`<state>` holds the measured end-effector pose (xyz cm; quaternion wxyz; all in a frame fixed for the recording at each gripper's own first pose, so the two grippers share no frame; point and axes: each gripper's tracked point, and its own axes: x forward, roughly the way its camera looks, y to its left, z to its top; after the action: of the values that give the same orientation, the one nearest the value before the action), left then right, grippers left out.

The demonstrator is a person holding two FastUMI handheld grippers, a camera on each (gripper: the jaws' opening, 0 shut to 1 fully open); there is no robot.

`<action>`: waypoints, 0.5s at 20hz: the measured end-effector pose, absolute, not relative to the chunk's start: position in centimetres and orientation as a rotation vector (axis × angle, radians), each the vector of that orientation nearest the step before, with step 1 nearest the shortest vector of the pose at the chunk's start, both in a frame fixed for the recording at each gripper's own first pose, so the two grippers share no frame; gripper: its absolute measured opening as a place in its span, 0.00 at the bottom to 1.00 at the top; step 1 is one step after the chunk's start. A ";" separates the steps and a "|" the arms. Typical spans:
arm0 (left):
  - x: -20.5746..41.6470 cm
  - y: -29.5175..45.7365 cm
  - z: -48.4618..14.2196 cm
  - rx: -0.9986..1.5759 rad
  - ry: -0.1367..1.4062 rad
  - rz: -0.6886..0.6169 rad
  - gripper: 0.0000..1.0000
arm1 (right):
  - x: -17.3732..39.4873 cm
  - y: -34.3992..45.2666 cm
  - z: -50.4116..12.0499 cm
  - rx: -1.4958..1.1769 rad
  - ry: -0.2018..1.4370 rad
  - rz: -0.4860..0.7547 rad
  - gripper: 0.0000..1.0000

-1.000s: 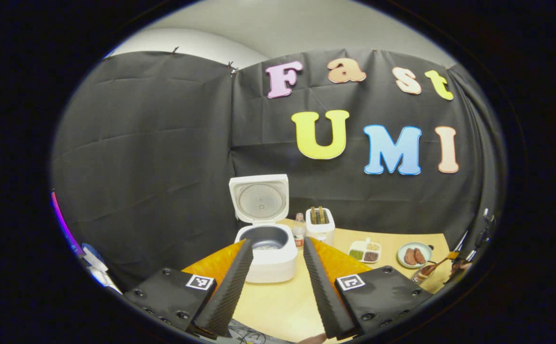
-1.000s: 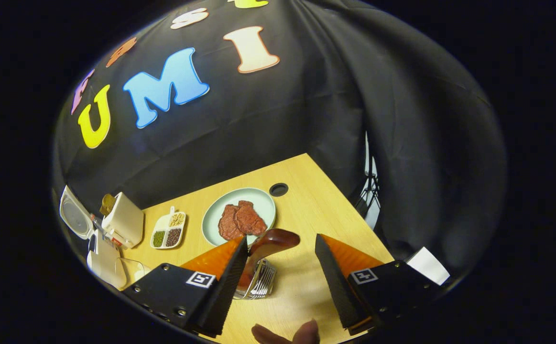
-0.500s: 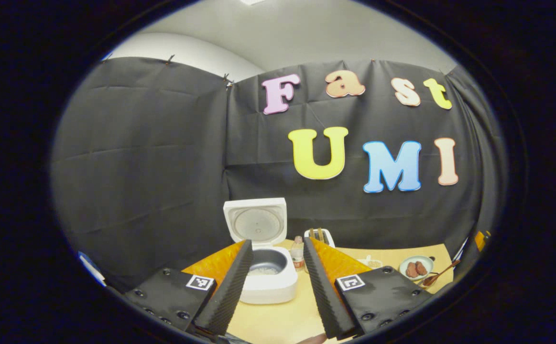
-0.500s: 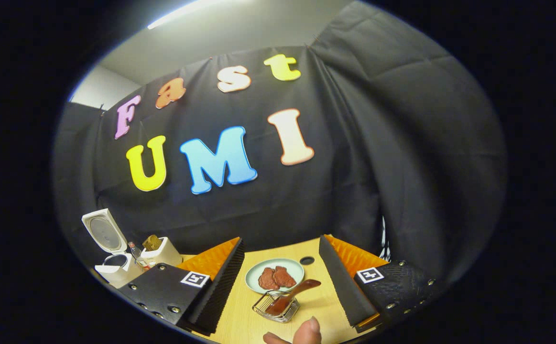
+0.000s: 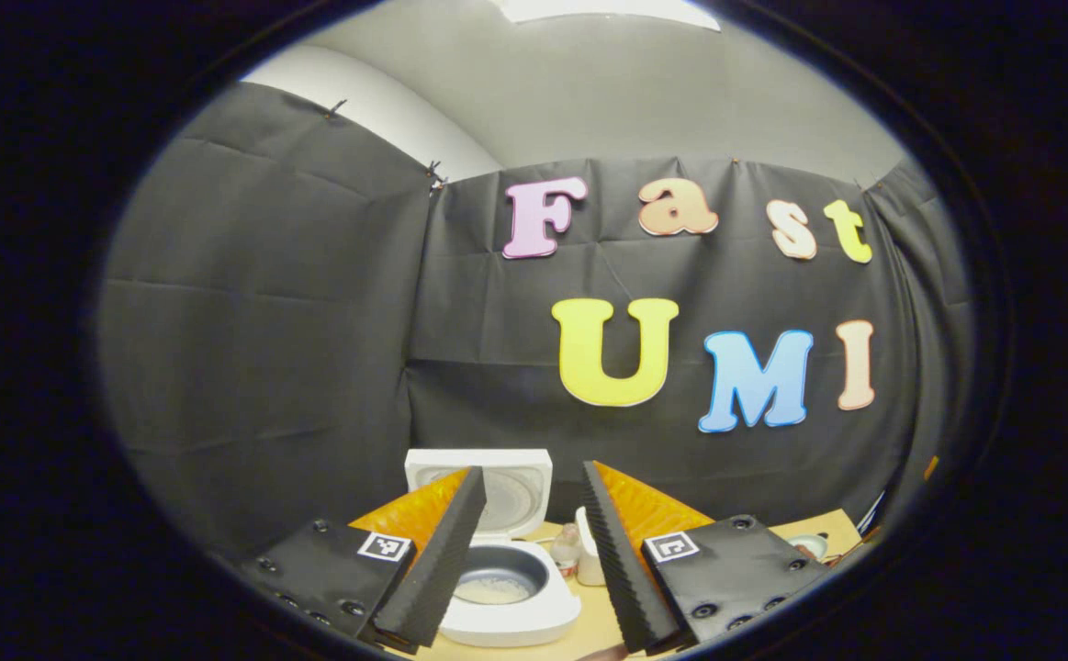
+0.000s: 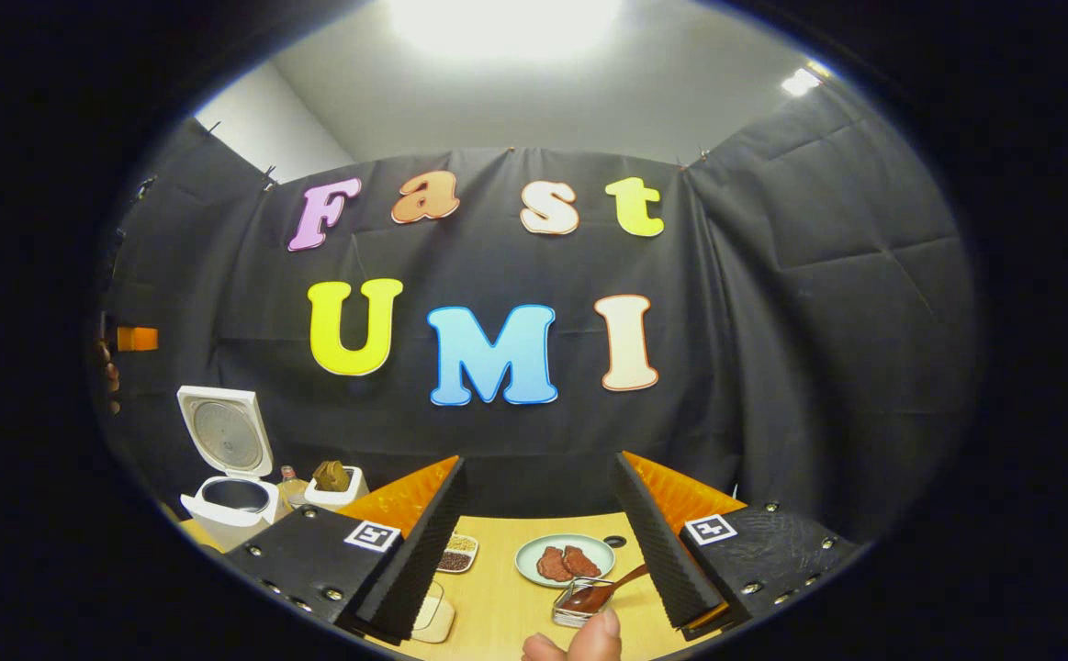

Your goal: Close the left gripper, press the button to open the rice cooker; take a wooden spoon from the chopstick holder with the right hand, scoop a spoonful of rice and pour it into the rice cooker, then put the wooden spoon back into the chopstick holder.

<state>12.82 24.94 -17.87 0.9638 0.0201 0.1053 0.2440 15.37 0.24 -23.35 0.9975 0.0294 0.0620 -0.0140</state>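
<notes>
The white rice cooker stands with its lid up and pale rice in its pot. My left gripper is open and empty, well back from the cooker, which sits between its fingers. In the right gripper view, the wooden spoon rests with its bowl in the wire chopstick holder on the table. My right gripper is open and holds nothing, pulled back from the holder. The open cooker stands at the far left there.
A plate of meat, a sectioned dish of grains and a clear container lie on the wooden table. A small bottle and a white toaster stand beside the cooker. A thumb shows at the bottom.
Both grippers have drawn back and tipped upward, so the table has sunk low in both views. The right gripper has left the spoon in the holder and stays open.
</notes>
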 end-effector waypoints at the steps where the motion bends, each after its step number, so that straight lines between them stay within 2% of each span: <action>1: 13.8 26.2 -17.8 0.039 0.199 0.490 0.73 | 15.0 1.1 -22.7 0.047 0.120 -0.021 0.97; 7: 21.3 34.0 -20.6 -0.011 0.178 0.503 0.72 | 12.8 5.9 -21.9 -0.069 0.141 0.009 0.97; 9: 23.3 36.0 -22.2 -0.014 0.185 0.510 0.72 | 12.4 6.9 -22.5 -0.085 0.174 0.016 0.93; 10: 24.3 37.0 -22.9 -0.009 0.187 0.515 0.79 | 12.3 7.3 -22.4 -0.084 0.182 0.015 0.94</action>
<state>24.30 37.04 -22.85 0.9627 -0.0044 0.0924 0.2544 12.34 7.29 -22.38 0.9950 -0.0418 0.0909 0.0077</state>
